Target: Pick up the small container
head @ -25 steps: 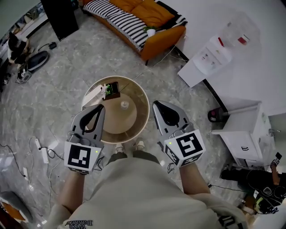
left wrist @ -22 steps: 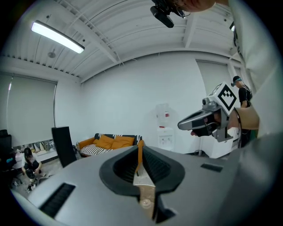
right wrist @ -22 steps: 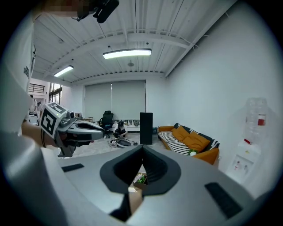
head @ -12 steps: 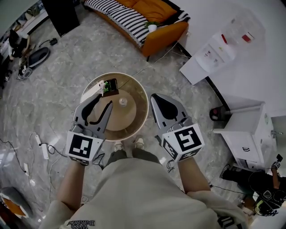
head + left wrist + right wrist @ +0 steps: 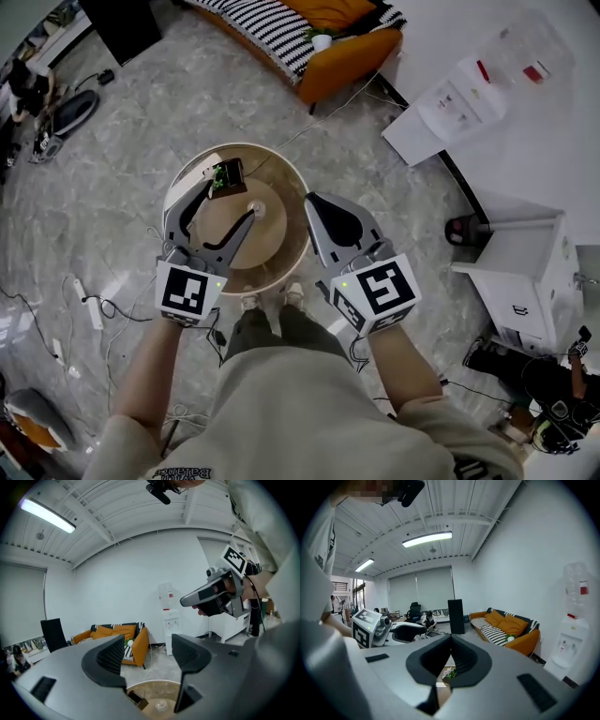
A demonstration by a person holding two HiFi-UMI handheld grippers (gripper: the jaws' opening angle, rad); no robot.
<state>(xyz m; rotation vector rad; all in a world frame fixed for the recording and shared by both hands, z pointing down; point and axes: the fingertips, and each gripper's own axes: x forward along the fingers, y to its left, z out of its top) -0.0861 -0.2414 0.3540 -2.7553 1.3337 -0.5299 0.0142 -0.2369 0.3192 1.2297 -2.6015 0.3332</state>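
The left gripper [image 5: 230,200] is held over the round table [image 5: 286,253] — jaws just opened, nothing gripped — beside the small container [image 5: 260,210].

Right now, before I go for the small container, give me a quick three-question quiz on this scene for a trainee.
1. Short answer: what shares the round table with the small container?
2. Multiple choice: the jaws of the left gripper are A apart, B pressed together, C clamped on the container.
3. True or false: the jaws of the right gripper are together.
Key: 1 a small dark box with greenery. 2 A; they have just been opening, with nothing between them. 3 true.
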